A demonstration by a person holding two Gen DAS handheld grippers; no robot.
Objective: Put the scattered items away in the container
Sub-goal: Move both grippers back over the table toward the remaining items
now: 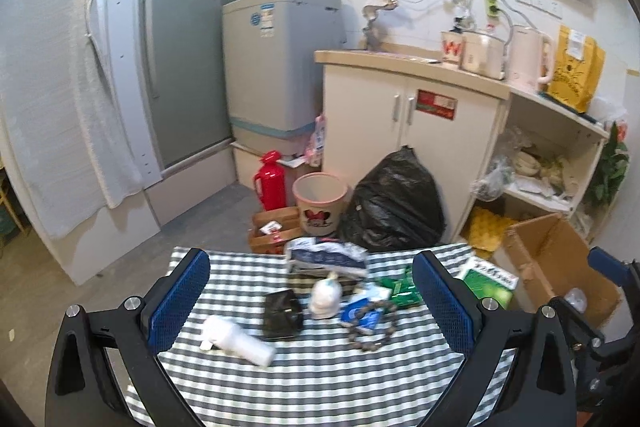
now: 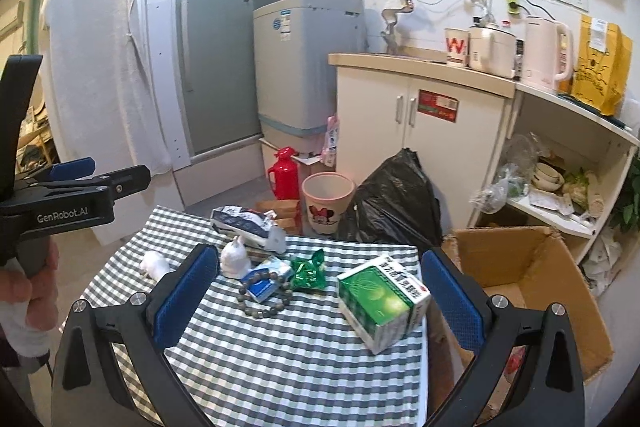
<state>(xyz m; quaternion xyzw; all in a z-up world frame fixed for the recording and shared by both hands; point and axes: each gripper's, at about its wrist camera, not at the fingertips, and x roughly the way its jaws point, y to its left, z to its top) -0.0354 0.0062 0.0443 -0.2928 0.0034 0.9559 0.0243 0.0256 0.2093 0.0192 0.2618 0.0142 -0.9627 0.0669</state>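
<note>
The left gripper (image 1: 311, 301) hovers with jaws spread wide and empty above the table draped in a grey-and-white checked cloth (image 1: 320, 379). Between its blue pads lie a white plastic cylinder (image 1: 238, 341), a flat black pouch (image 1: 282, 315), a small white knotted bag (image 1: 326, 297) and a string of brown beads (image 1: 376, 323) draped on a blue-and-white packet (image 1: 360, 311). The right gripper (image 2: 316, 301) likewise stands wide open, holding nothing, over the table. A green-and-white cardboard box (image 2: 382, 303) sits near the table's right edge; a crumpled green foil wrapper (image 2: 308, 271) lies beside the beads. The open brown cardboard carton (image 2: 532, 291) stands on the floor just beyond that right edge. A crumpled blue-and-white tissue pack (image 2: 248, 223) rests at the far edge.
</note>
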